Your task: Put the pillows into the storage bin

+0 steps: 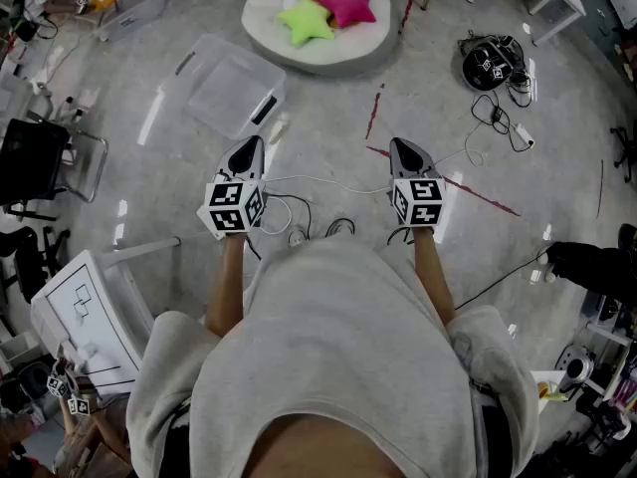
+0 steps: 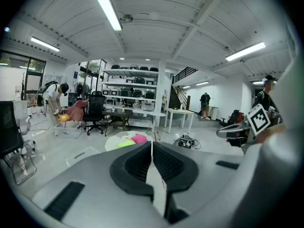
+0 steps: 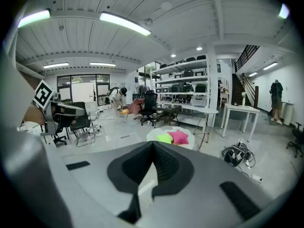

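Two star-shaped pillows, a green one [image 1: 306, 21] and a pink one [image 1: 345, 3], lie on a round white cushion [image 1: 269, 30] on the floor ahead. A clear plastic storage bin [image 1: 229, 85] stands on the floor left of it. My left gripper [image 1: 251, 144] and right gripper [image 1: 402, 146] are held side by side in front of the person's body, both shut and empty, well short of the pillows. The green pillow [image 3: 165, 138] and pink pillow [image 3: 179, 136] show far off in the right gripper view; the left gripper view shows the pink pillow [image 2: 138, 138] too.
Cables [image 1: 299, 229] trail on the floor under the grippers. A black bag with wires [image 1: 493, 65] lies at the right. A black chair [image 1: 35, 162] stands at the left, a white unit [image 1: 85, 307] at lower left. Tables, shelves and people stand farther back.
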Action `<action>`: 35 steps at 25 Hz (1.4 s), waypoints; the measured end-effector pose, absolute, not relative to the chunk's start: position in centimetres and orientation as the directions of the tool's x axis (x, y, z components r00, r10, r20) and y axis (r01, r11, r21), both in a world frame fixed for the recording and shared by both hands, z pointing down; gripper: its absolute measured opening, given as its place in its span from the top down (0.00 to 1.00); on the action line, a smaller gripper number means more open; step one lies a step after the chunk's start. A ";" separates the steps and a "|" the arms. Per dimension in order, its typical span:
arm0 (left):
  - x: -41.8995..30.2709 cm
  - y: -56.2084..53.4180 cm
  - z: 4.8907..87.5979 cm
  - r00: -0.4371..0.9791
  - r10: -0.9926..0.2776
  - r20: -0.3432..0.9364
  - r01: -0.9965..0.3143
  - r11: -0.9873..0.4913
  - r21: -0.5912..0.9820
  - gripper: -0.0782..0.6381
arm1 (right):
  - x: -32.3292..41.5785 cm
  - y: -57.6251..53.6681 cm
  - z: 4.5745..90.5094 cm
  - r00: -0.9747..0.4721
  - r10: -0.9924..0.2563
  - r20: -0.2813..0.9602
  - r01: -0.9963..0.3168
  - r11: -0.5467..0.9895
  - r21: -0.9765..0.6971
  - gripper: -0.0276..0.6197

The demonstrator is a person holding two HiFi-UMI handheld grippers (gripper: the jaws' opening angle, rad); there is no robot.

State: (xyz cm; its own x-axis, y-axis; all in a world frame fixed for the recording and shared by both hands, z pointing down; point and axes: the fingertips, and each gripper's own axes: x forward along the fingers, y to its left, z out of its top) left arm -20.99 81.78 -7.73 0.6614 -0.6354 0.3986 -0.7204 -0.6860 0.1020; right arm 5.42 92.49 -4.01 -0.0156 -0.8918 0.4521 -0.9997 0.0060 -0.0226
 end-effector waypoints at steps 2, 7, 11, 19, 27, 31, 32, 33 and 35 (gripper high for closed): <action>-21.2 81.9 -7.6 0.662 -0.634 0.399 -0.720 -0.687 0.103 0.87 | 5.2 92.5 -4.0 -0.016 -0.893 0.451 -1.000 0.007 -0.022 0.96; -21.2 82.5 -7.4 0.662 -0.631 0.404 -0.719 -0.686 0.108 0.87 | 5.0 93.1 -4.2 -0.019 -0.893 0.449 -1.000 0.013 -0.017 0.96; -20.9 83.1 -7.0 0.665 -0.630 0.402 -0.717 -0.690 0.104 0.87 | 5.0 93.7 -4.7 -0.026 -0.904 0.426 -0.999 0.015 -0.029 0.96; -18.2 85.7 -5.2 0.724 -0.549 0.417 -0.655 -0.736 0.170 0.56 | 4.3 94.5 -6.2 -0.141 -0.940 0.310 -0.988 0.112 -0.110 0.42; -16.0 87.8 -4.7 0.707 -0.571 0.417 -0.673 -0.725 0.149 0.56 | 6.0 96.4 -5.3 -0.167 -0.926 0.339 -0.986 0.148 -0.082 0.42; -15.4 88.6 -4.7 0.690 -0.597 0.410 -0.696 -0.703 0.147 0.56 | 7.2 96.8 -4.8 -0.178 -0.920 0.348 -0.984 0.165 -0.069 0.44; -15.3 88.7 -4.6 0.687 -0.600 0.410 -0.700 -0.699 0.149 0.56 | 7.5 96.7 -4.6 -0.180 -0.919 0.352 -0.984 0.167 -0.069 0.44; -15.2 88.8 -4.5 0.684 -0.602 0.413 -0.703 -0.695 0.150 0.56 | 7.6 96.6 -4.5 -0.181 -0.917 0.356 -0.984 0.167 -0.070 0.44; -15.2 88.7 -4.2 0.679 -0.603 0.419 -0.708 -0.689 0.154 0.56 | 8.0 96.4 -4.1 -0.179 -0.914 0.365 -0.984 0.165 -0.069 0.46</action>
State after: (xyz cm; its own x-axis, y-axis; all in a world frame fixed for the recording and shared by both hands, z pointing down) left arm -15.15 88.67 -4.19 0.6786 -0.6032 0.4191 -0.7080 -0.6891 0.1544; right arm 8.01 96.41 -4.13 -0.1792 -0.9136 0.3650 -0.9838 0.1652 -0.0695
